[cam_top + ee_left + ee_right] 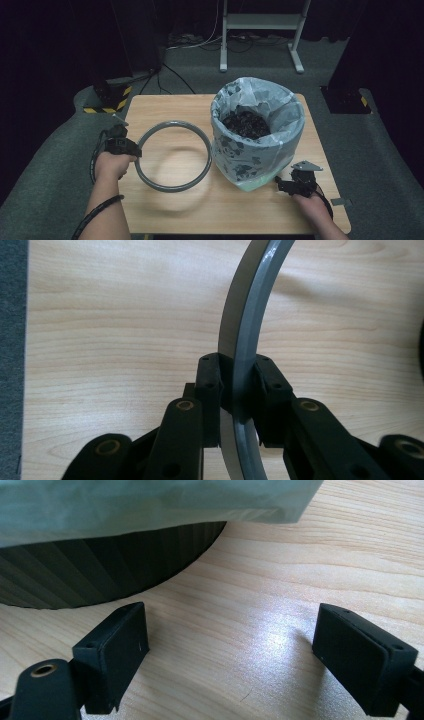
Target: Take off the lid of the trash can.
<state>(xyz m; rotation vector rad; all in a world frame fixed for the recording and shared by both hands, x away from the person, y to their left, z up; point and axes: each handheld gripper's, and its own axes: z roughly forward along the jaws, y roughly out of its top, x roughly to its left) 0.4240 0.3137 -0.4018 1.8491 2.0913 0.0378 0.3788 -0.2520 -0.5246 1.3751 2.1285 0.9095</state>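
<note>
A grey ring (173,155) is held over the wooden table (165,107), left of a bin (257,131) lined with a pale printed bag and holding dark scraps. My left gripper (131,148) is shut on the ring's left edge; in the left gripper view the grey ring (245,355) runs upright between the two closed jaws of that gripper (239,390). My right gripper (279,183) rests low on the table at the bin's front right, open. In the right gripper view the jaws of the right gripper (245,665) stand wide apart over bare wood, the bin's dark ribbed base (100,570) just ahead.
The bag's pale edge (150,505) hangs over the bin's base. Grey carpet (380,160) surrounds the table. A white metal stand (260,25) and cables lie on the floor behind. A small grey scrap (338,202) lies near the table's right front corner.
</note>
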